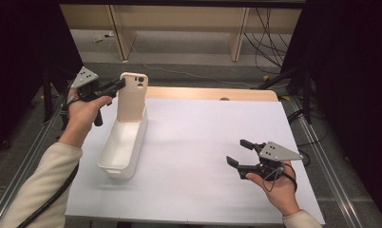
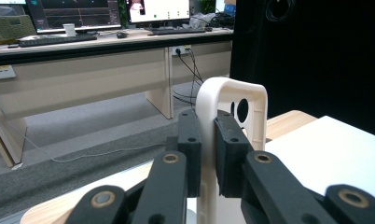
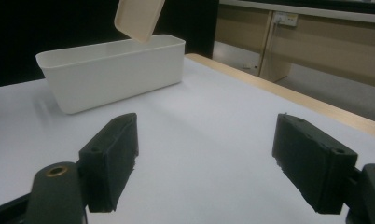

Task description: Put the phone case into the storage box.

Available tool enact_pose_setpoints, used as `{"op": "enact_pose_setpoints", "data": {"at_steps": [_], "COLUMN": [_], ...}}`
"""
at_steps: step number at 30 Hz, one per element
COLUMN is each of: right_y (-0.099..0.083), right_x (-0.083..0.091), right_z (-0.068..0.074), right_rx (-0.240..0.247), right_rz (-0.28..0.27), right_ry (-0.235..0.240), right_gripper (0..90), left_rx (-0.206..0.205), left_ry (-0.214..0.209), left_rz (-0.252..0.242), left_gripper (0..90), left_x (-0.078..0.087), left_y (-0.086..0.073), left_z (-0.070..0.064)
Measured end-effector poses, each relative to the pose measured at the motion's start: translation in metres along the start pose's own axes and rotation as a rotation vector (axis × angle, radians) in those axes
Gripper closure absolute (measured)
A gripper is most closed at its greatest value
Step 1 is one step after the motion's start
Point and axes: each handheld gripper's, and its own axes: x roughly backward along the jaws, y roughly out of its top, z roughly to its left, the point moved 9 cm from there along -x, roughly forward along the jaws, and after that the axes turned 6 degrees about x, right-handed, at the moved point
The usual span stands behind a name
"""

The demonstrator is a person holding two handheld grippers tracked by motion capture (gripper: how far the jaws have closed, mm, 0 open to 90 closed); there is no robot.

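A cream phone case (image 1: pixel 132 97) stands upright with its lower end inside the far end of a long white bin (image 1: pixel 124 142). My left gripper (image 1: pixel 119 86) is shut on the case's upper left edge. In the left gripper view the case (image 2: pixel 232 112) is clamped between the two black pads (image 2: pixel 190 140). My right gripper (image 1: pixel 240 152) is open with nothing between its fingers, low over the white table top at the right. In the right gripper view the bin (image 3: pixel 111 70) lies ahead, with the case's lower end (image 3: pixel 138 17) above it.
The white table top (image 1: pixel 203 142) has a wooden strip along its far edge (image 1: pixel 213 93). Metal rails run along both sides of the table. Beyond it are wooden desk legs and cables on the floor.
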Motion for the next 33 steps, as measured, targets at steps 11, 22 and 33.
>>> {"op": "enact_pose_setpoints", "data": {"at_steps": [11,22,33], "right_y": [-0.001,-0.001,-0.004], "right_x": [0.0,0.0,0.001], "right_z": [0.001,0.001,0.002], "right_rx": [-0.001,0.001,-0.017], "right_rz": [0.001,0.001,0.025], "right_ry": [0.016,0.014,0.015], "right_gripper": [23.2,22.9,22.7], "left_rx": [0.002,0.002,0.004], "left_ry": [0.005,0.008,0.015], "left_rz": [-0.001,-0.003,-0.001], "left_gripper": [82.1,82.0,82.1], "left_x": [-0.003,-0.005,-0.007], "left_y": [-0.001,0.0,-0.001], "left_z": [0.003,0.006,0.011]}}
